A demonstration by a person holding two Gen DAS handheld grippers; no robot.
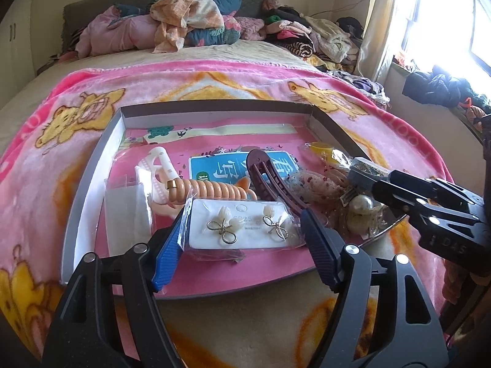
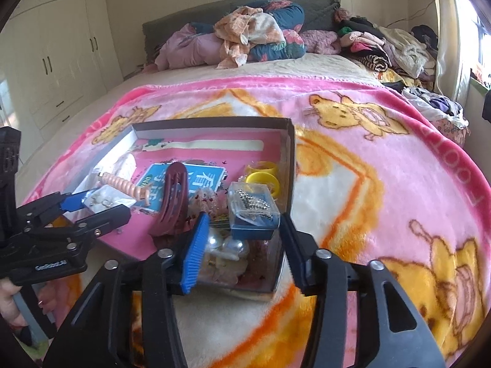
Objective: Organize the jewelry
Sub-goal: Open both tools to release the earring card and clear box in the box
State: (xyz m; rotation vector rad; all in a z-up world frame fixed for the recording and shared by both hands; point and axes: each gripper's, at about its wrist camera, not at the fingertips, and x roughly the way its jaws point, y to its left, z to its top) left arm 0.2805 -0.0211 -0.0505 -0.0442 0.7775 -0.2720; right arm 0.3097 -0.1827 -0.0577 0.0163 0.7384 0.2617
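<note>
A shallow box (image 1: 92, 165) with a pink floor lies on the bed and holds jewelry. My left gripper (image 1: 242, 227) is open, its blue fingers either side of a bagged white card of butterfly earrings (image 1: 245, 227); contact is unclear. Behind lie an orange spiral hair tie (image 1: 211, 188), a maroon hair clip (image 1: 270, 178) and a pearl piece (image 1: 362, 207). My right gripper (image 2: 242, 239) is open, straddling a small clear-lidded blue case (image 2: 253, 211) of sparkly jewelry at the box's right end (image 2: 288, 159). Yellow rings (image 2: 264, 178) sit beyond it.
The box rests on a pink cartoon blanket (image 2: 383, 168). Piles of clothes (image 1: 190, 21) lie at the head of the bed and along the window side (image 1: 325, 40). Wardrobes (image 2: 58, 55) stand at left.
</note>
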